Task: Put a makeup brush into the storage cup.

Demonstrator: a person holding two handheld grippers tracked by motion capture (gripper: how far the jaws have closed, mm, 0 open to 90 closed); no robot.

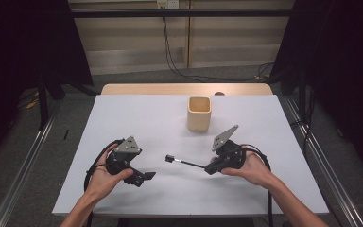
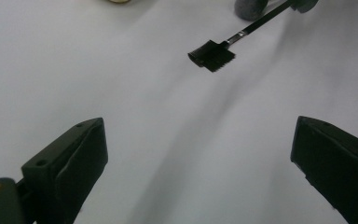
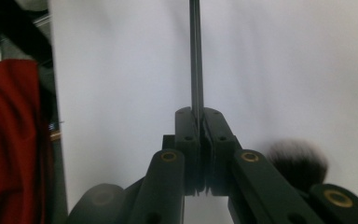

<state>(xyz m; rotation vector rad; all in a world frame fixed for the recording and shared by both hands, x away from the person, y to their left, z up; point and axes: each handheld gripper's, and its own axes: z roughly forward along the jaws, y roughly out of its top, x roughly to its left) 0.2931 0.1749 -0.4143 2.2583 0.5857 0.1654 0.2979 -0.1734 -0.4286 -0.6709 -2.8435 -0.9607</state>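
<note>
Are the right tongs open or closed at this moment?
Closed. In the right gripper view the right tongs press both pads on the thin black handle of the brush; its head sticks out over the white table.

White table, beige cup on it

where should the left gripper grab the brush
Grip the bare handle just behind the brush head, coming in from the left with the open left gripper. The right gripper already clamps the far end, so the thin handle juts toward the left, free above the table; the bristled head is a poorer hold.
</note>
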